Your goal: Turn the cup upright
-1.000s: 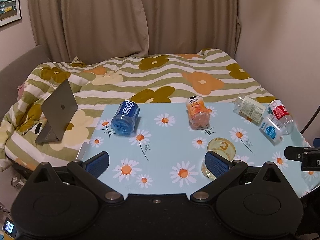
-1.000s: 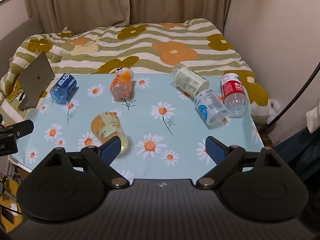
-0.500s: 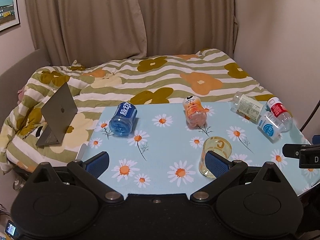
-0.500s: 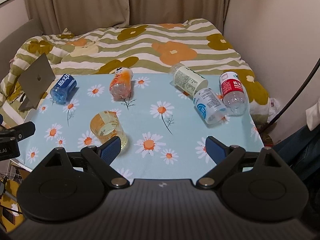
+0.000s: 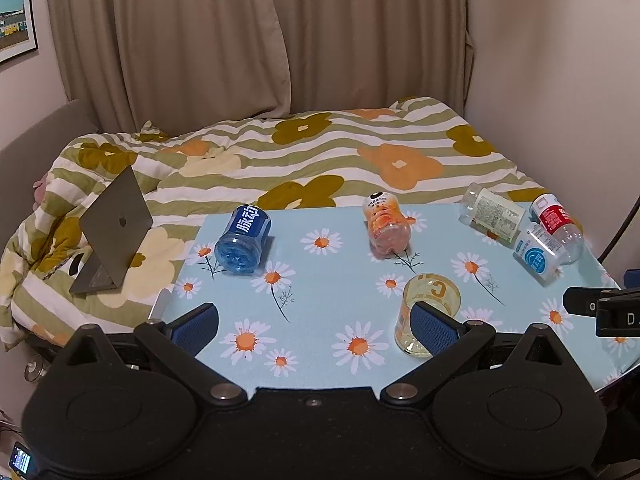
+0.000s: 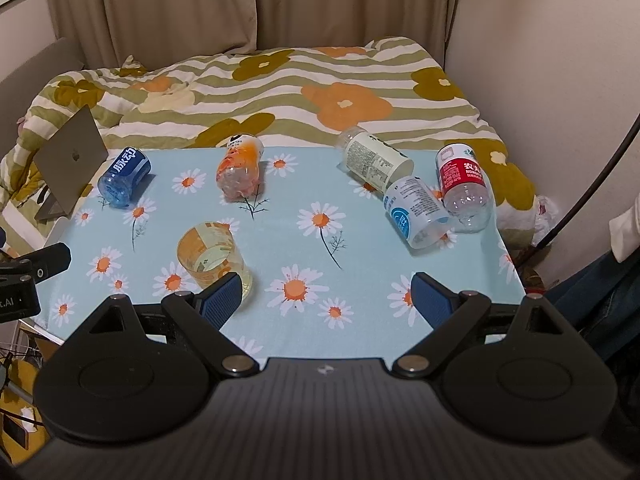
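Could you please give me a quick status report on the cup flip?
Left gripper and right gripper open, empty. Yellow cup upside down on the table, untouched. Bottles lie further back, clear of it.

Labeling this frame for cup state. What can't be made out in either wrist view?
- Yellow cup: lower side hidden in the left wrist view by the left gripper's finger pad; in the right wrist view the right gripper's pad covers its near end. Whether either pad touches it is unclear.
- Laptop screen: faces away in both views.
- Bottle labels: too small to read.
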`<state>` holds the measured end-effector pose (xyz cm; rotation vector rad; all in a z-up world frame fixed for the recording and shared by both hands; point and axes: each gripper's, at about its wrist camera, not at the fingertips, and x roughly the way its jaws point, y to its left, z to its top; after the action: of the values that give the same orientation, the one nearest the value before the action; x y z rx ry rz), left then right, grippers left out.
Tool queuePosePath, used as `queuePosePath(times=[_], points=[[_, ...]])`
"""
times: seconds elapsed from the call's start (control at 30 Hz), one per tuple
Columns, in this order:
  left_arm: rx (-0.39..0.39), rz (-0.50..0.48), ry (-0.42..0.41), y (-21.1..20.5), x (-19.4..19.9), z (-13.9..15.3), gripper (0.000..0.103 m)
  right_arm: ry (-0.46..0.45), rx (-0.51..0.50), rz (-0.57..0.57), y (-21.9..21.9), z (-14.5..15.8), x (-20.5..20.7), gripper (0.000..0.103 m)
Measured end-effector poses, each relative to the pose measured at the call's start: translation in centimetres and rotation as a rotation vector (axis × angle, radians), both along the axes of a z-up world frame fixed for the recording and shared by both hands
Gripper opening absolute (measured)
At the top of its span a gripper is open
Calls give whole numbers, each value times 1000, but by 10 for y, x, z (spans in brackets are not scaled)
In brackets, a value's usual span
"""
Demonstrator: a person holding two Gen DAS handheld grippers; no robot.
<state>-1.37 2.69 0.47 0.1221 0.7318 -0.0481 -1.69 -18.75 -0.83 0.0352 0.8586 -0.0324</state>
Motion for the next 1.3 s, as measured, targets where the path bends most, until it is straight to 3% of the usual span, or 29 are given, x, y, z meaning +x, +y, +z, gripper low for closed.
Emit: queuePosePath(times=[1.3], points=[[-22, -1, 1, 4, 15, -3, 103, 10, -6, -7, -6, -2, 8, 103]])
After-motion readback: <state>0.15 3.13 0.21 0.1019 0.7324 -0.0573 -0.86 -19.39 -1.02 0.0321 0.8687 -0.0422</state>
